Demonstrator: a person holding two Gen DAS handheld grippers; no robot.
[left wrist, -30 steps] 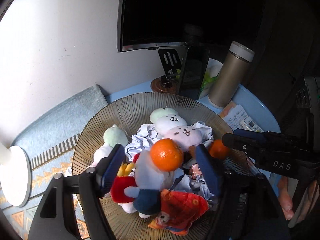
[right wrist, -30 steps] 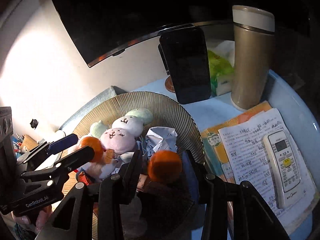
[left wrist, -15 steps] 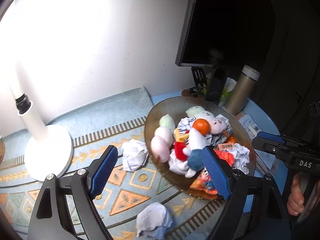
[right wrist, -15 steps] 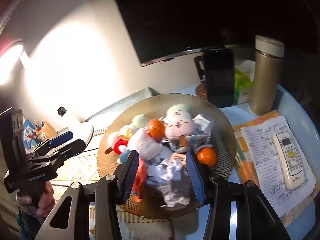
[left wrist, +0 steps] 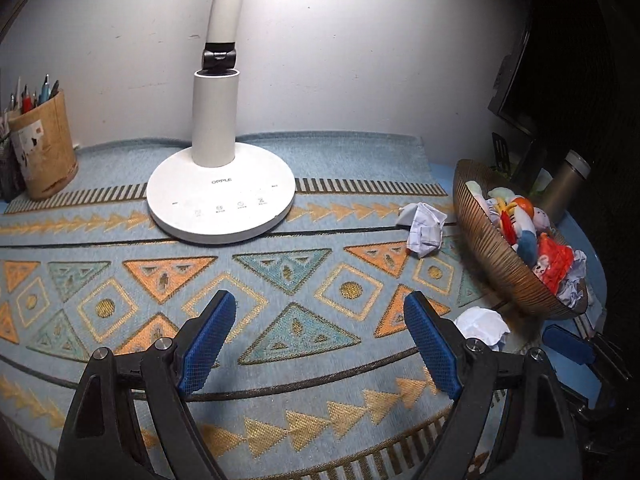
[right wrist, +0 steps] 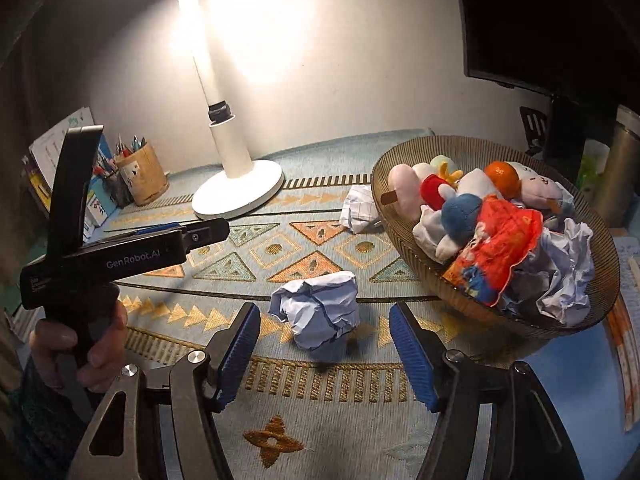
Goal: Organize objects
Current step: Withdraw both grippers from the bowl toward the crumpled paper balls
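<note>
A ribbed brown bowl (right wrist: 600, 296) (left wrist: 492, 256) at the right holds plush toys (right wrist: 460, 208), an orange (right wrist: 502, 174) and crumpled paper (right wrist: 560, 272). One crumpled paper ball (right wrist: 320, 308) (left wrist: 482, 326) lies on the patterned mat just ahead of my right gripper (right wrist: 324, 344), which is open and empty. A second paper ball (right wrist: 360, 208) (left wrist: 422, 226) lies by the bowl's far left side. My left gripper (left wrist: 320, 336) is open and empty above the mat; it also shows in the right wrist view (right wrist: 180, 234).
A white desk lamp (left wrist: 220, 200) (right wrist: 240, 192) stands on the blue patterned mat (left wrist: 280, 272). A pen holder (left wrist: 40, 152) (right wrist: 140, 172) is at the far left. A monitor (right wrist: 560, 20), a metal flask (left wrist: 564, 188) and papers (right wrist: 628, 280) are at the right.
Both grippers have pulled back and swung left from over the bowl. The orange that lay between the right fingers now lies in the bowl. The lamp and mat have come into view.
</note>
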